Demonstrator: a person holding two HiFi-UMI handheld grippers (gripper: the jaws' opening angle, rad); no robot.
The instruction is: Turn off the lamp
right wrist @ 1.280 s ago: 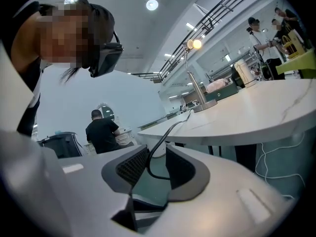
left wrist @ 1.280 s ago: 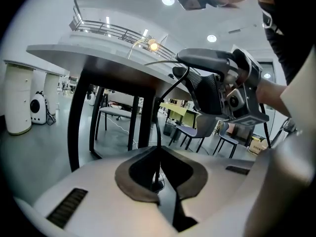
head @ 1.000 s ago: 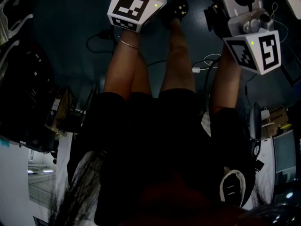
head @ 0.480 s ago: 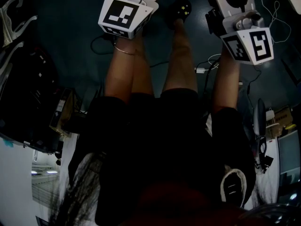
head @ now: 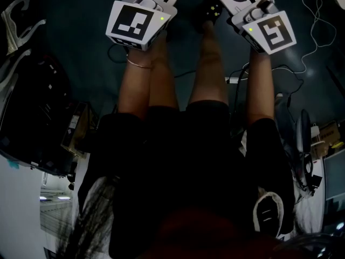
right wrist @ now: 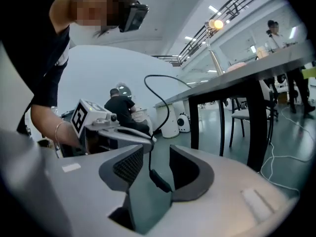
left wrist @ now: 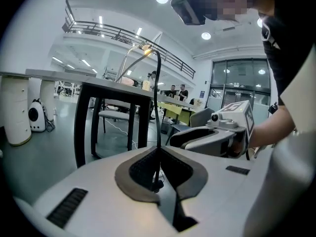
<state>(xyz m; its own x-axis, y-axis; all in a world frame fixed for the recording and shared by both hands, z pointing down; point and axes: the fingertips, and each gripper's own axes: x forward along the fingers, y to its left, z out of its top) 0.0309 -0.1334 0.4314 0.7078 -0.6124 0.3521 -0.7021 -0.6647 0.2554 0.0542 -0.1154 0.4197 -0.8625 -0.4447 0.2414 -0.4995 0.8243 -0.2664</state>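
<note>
- left gripper (left wrist: 158,154): jaws pressed together at the tips, pinching the black lamp cord (left wrist: 158,98). The cord runs down between the dark pads (left wrist: 143,168) to a small lump low in the gap.
- right gripper (right wrist: 157,157): jaws spread, floor visible through the gap. The cord's inline switch (right wrist: 159,180) hangs tilted between them, nearer one pad. Can't tell if it touches.
- right gripper view shows the left gripper's tip on the cord just above that switch; the two grippers are just beside each other.
- from the pinch the cord climbs and arcs over the near edge of the table (left wrist: 116,85) toward the lamp head.
- desk lamp (left wrist: 144,47): rises from the tabletop on a thin bent arm, head lit and glowing. Its base is hidden behind the table edge, as both gripper views look up from below.
- black table legs (left wrist: 85,125), chair (left wrist: 114,115) under the tabletop, thin white cable on the floor by it.
- head view: both marker cubes (head: 135,23) sit near the top edge, close together. Person's bare legs (head: 207,63) and a black shoe (head: 209,8) are behind them, with a bracelet (head: 139,63) on the left wrist and loose cables (head: 307,42) on the dark floor.
- background: people (left wrist: 175,90) at far desks, white round pillar (left wrist: 15,110).
</note>
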